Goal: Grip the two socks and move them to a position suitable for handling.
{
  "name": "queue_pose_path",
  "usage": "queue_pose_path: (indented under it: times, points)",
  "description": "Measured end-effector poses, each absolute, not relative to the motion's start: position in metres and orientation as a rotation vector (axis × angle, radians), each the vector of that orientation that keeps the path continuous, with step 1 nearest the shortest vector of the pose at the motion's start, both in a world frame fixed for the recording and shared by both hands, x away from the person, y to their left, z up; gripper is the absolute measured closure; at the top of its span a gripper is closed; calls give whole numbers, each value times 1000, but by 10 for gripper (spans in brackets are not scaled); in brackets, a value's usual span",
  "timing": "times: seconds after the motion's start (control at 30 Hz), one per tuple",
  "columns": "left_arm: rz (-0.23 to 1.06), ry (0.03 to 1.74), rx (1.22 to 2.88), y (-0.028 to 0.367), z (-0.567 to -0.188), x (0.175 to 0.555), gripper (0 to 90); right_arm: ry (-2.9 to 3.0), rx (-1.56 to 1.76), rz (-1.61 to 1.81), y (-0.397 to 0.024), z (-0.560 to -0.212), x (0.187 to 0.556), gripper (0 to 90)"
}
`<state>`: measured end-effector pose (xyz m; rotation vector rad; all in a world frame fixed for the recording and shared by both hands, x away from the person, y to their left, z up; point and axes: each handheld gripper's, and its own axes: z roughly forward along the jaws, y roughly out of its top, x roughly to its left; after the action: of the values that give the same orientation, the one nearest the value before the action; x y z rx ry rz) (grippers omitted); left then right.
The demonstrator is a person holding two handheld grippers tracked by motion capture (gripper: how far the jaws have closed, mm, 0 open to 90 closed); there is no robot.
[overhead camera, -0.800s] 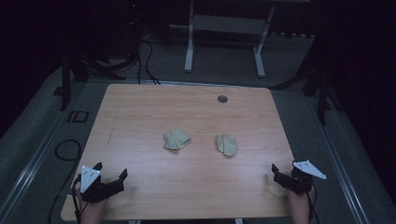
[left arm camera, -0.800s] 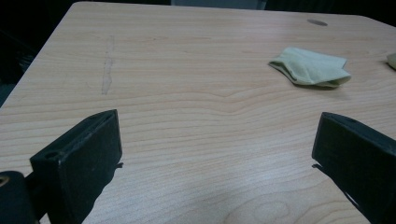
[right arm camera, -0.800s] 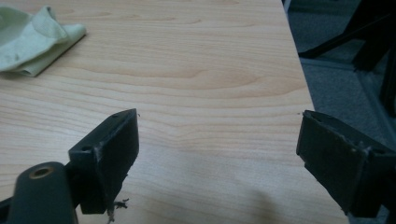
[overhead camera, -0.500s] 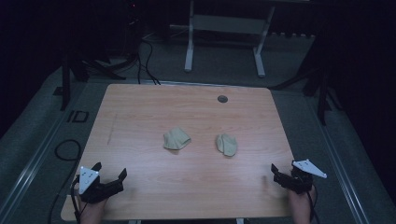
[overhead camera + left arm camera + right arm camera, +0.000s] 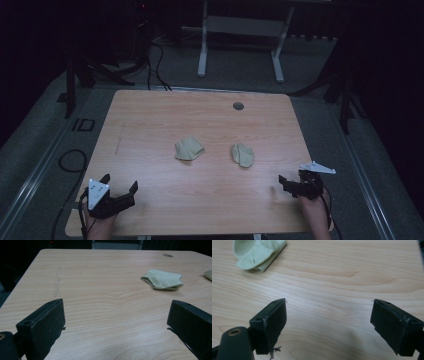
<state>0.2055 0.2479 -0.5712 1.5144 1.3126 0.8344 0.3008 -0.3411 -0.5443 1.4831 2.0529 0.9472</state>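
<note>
1. Two grippers are held low at the near edge of the table (image 5: 150, 125): the left gripper (image 5: 120, 186) and the right gripper (image 5: 289, 181), each with jaws spread wide and nothing between them.
2. Two folded cloths lie well ahead, mid-table and apart. The left cloth (image 5: 189, 149) lies ahead and to the right of the left gripper; the right cloth (image 5: 243, 154) lies ahead and to the left of the right gripper, which is judged the nearer.
3. The cloths are pale yellow-green, soft and rumpled; the tabletop is smooth light wood.
4. A small round hole (image 5: 238, 106) is set near the far edge.

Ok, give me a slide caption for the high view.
Two pale folded cloths lie mid-table; open left gripper and right gripper wait at the near corners.
</note>
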Motion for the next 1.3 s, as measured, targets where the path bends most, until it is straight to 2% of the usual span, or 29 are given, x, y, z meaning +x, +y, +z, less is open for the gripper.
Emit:
queue_pose_path:
  times: [0.27,0.47,0.77,1.2,1.3]
  points:
    - [853,1306,1509,249,-572,204,16,2088,1473,1020,-319,-535,315,136]
    - [817,1307,1522,244,-570,204,16,2104,1437,1028,-298,-527,326,135]
    - [821,1315,1568,238,-569,204,16,2183,1410,1022,-265,-528,348,132]
    - [799,1322,1563,239,-568,204,16,2240,1381,981,-220,-532,380,165]
    - [799,1319,1570,238,-569,204,16,2263,1364,959,-208,-532,386,199]
